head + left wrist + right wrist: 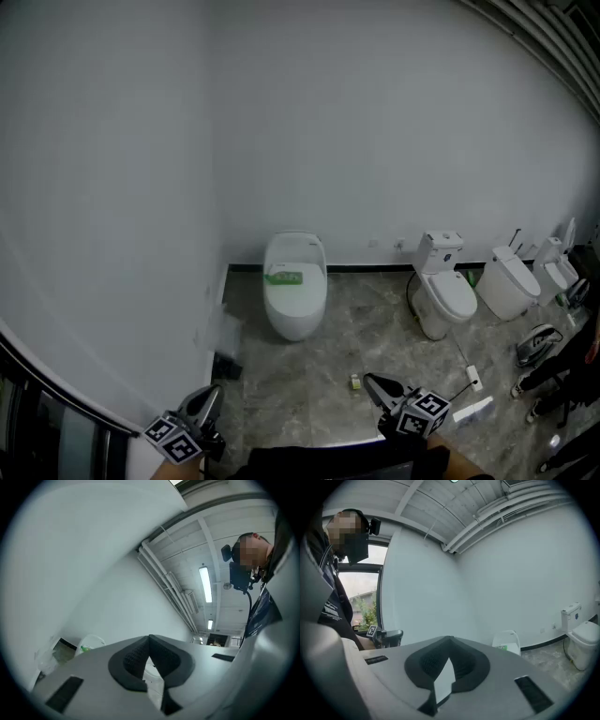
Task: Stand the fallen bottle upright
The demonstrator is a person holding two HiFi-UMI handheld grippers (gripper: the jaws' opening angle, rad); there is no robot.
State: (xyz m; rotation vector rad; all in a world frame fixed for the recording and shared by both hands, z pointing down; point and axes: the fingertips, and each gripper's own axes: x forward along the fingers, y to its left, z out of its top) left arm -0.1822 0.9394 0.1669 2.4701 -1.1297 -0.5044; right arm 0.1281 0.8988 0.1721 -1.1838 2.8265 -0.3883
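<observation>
A green thing that looks like a bottle (284, 277) lies flat on the closed lid of a white toilet (294, 309) against the far wall. It shows as a small green patch (85, 647) in the left gripper view and as a green patch (502, 646) in the right gripper view. My left gripper (214, 390) is at the bottom left, far short of the toilet, its jaws shut and empty (149, 637). Right of it, at the bottom middle, my right gripper (368, 379) also has its jaws together with nothing between them (450, 638).
A small yellowish object (355, 382) stands on the marble floor just beyond the right gripper. Further toilets (441, 295) (509, 281) line the wall to the right. A dark box (227, 367) sits by the left wall. A person's shoe (539, 345) is at far right.
</observation>
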